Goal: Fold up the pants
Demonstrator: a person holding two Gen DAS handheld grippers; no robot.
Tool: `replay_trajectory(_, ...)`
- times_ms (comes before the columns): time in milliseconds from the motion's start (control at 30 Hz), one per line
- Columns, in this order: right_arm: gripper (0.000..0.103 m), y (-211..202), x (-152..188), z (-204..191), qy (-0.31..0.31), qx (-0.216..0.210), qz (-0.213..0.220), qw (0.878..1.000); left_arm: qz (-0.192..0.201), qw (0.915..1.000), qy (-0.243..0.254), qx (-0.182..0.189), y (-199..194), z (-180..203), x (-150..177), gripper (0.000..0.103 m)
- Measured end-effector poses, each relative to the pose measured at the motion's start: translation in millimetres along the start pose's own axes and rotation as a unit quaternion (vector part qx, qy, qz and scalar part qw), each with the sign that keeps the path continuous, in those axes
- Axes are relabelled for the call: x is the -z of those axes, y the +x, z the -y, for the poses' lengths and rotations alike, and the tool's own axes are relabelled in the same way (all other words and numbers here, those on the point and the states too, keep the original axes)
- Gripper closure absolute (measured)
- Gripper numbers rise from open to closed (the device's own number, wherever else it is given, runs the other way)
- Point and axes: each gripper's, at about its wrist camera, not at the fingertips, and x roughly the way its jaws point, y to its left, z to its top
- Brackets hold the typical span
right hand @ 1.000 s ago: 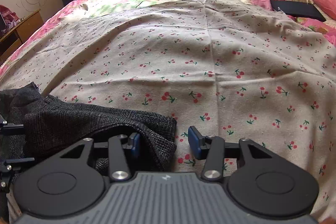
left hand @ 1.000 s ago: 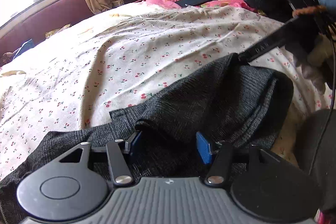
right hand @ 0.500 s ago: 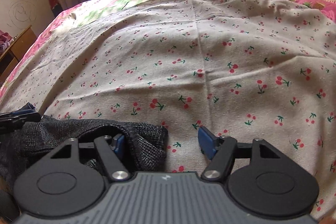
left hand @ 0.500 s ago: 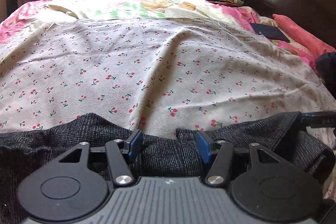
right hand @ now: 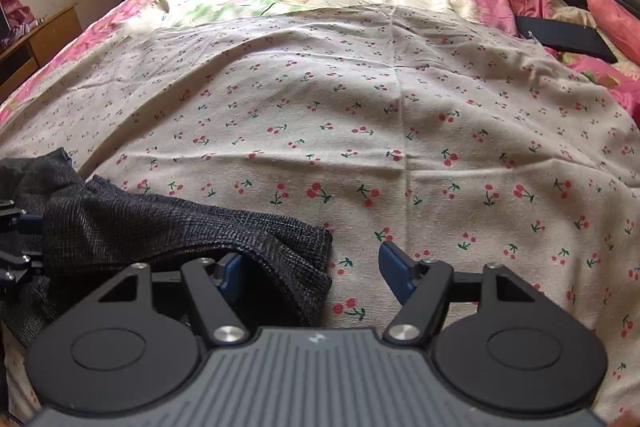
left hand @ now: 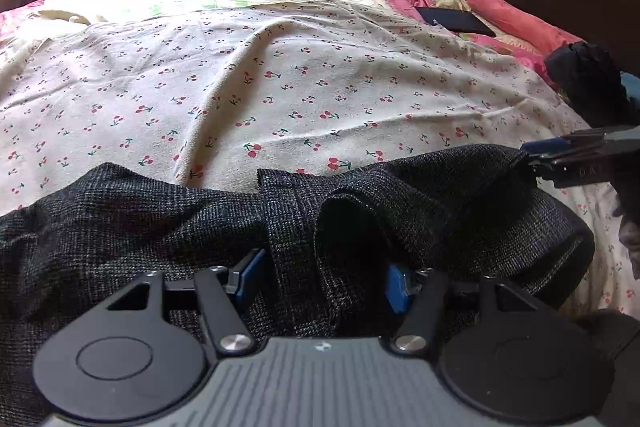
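Between the left fingers: a bunched fold of the dark grey pants (left hand: 360, 211) stood between them; the left gripper (left hand: 322, 279) was opening, blue pads (left hand: 248, 273) spread.
Right gripper (right hand: 310, 273): spread wide, and I couldn't tell whether either pad pressed the cloth; the pants' end (right hand: 192, 231) lay by its left finger (right hand: 230, 273), its right finger over bare sheet.
Beyond both fingers: cherry-print sheet (right hand: 400, 115) on the bed, black tablet (right hand: 566, 37) and pink pillow (left hand: 516, 17) far off.

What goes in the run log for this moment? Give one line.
task: fold pants | left gripper: opening, pants between jaws | right gripper: open over pants edge | surface: bed sheet
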Motion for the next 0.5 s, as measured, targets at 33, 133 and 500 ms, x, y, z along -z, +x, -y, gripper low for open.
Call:
replay_trajectory(33, 0.034, 0.8, 1.1, -1.8, -0.006, 0.000, -0.002, 1.000, -0.002, 1.0000, -0.008, -0.002, 1.3, 0.2, -0.8, 0.031)
replay_trajectory(133, 0.034, 0.3, 3.7, 2.3, 0.010, 0.002, -0.004, 1.000, 0.016, 0.9998, 0.004, -0.006, -11.3, 5.4, 1.2, 0.049)
replay_trajectory(500, 0.033, 11.4, 11.1, -45.9, -0.193, 0.054, 0.044, 0.979, 0.002, 0.9997, 0.010, 0.021, -5.2, 2.9, -1.6, 0.051)
